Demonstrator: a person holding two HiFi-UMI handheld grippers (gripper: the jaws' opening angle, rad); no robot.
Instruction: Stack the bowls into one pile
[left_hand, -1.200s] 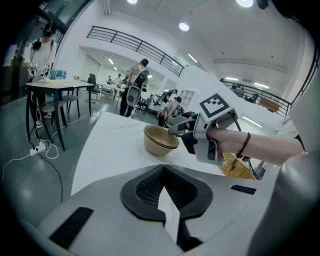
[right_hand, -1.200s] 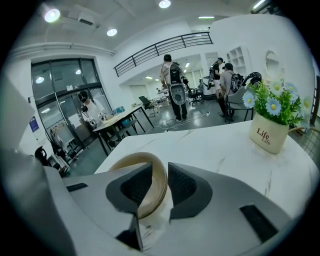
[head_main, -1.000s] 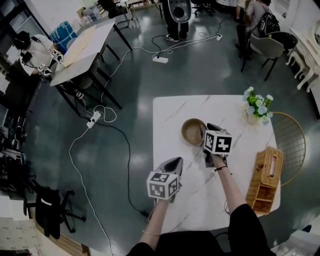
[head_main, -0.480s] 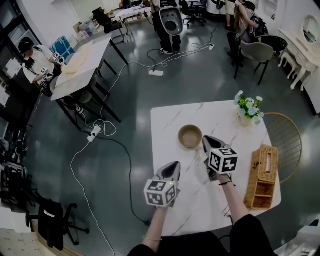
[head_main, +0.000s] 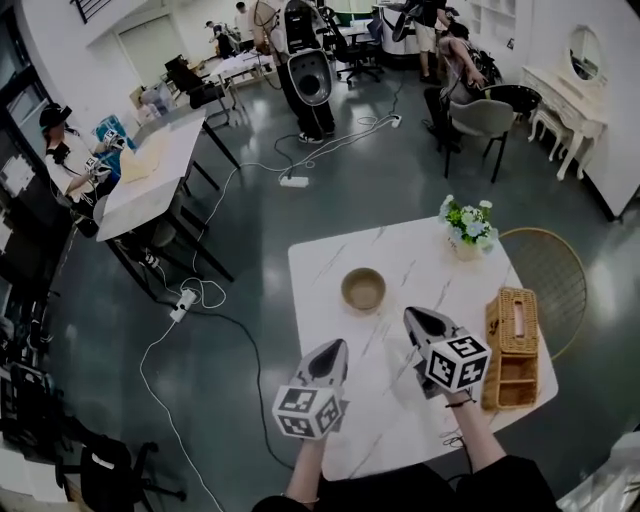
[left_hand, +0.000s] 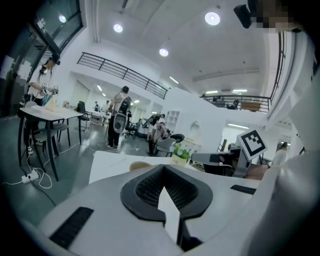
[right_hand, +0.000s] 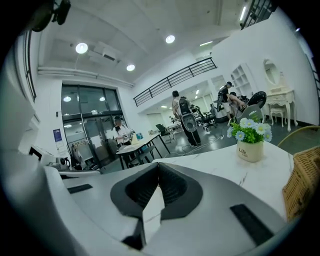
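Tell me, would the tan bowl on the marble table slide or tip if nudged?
The bowl looks wide and low, so it would probably slide rather than tip. The table top looks smooth and polished, so little may slow it. It looks rigid, so it should likely keep its shape in a grip.

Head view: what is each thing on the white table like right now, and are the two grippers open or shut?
Bowl: upright on the table, apart from both grippers.
Left gripper: shut, empty.
Right gripper: shut, empty.
Flower pot: upright, at the far corner.
Basket: standing at the table's right edge.
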